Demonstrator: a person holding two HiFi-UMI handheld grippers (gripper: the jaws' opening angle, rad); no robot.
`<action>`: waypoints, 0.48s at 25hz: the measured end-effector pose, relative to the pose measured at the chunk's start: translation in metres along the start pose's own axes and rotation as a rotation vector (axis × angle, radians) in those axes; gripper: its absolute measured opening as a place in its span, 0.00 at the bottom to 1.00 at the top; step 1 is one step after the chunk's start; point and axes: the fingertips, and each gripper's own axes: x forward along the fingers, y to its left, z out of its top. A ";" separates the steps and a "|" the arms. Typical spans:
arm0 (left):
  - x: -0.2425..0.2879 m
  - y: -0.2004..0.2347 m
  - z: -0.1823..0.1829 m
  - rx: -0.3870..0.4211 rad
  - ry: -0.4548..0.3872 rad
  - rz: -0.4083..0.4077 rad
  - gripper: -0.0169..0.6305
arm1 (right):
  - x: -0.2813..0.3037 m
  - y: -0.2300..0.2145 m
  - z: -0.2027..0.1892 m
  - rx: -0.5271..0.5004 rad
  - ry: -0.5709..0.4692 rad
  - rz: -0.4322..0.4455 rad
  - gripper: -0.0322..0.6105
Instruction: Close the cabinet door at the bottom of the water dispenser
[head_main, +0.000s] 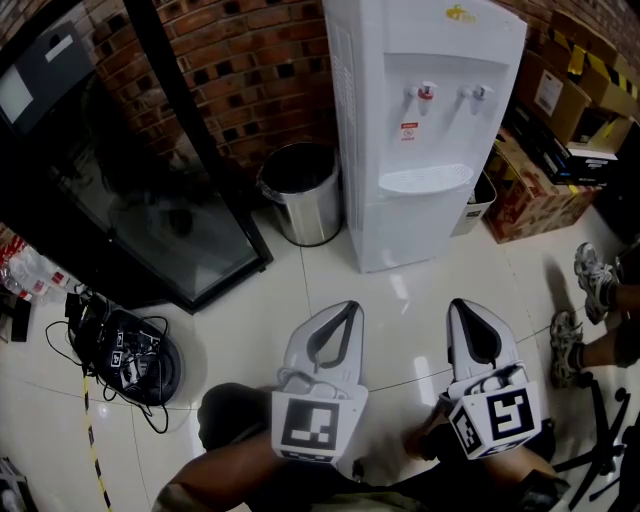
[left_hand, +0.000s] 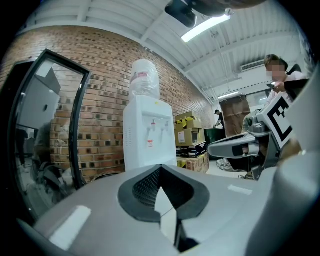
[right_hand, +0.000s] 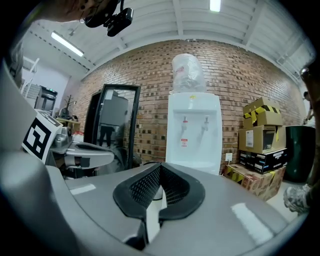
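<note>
A white water dispenser (head_main: 430, 130) stands against the brick wall, with a bottle on top in the left gripper view (left_hand: 147, 132) and the right gripper view (right_hand: 194, 132). Its lower cabinet door (head_main: 415, 225) looks flush with the body. My left gripper (head_main: 350, 305) (left_hand: 160, 166) hovers over the tiled floor a short way in front of the dispenser, jaws shut with nothing between them. My right gripper (head_main: 460, 303) (right_hand: 160, 165) sits beside it to the right, also shut and empty. Neither touches the dispenser.
A steel waste bin (head_main: 300, 195) stands left of the dispenser, and a black glass-door cabinet (head_main: 150, 200) leans further left. Cardboard boxes (head_main: 560, 130) are stacked at the right. A black device with cables (head_main: 130, 355) lies on the floor. A person's sneakers (head_main: 590, 300) are at the right.
</note>
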 end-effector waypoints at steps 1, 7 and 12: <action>0.001 0.000 0.000 0.001 -0.001 0.000 0.03 | 0.001 0.000 -0.001 -0.003 0.002 0.003 0.05; 0.005 0.002 -0.001 -0.008 0.000 0.005 0.03 | 0.008 0.000 -0.003 0.000 0.015 0.013 0.05; 0.008 0.002 -0.001 -0.006 -0.002 -0.001 0.03 | 0.012 -0.002 -0.001 0.001 0.012 0.009 0.05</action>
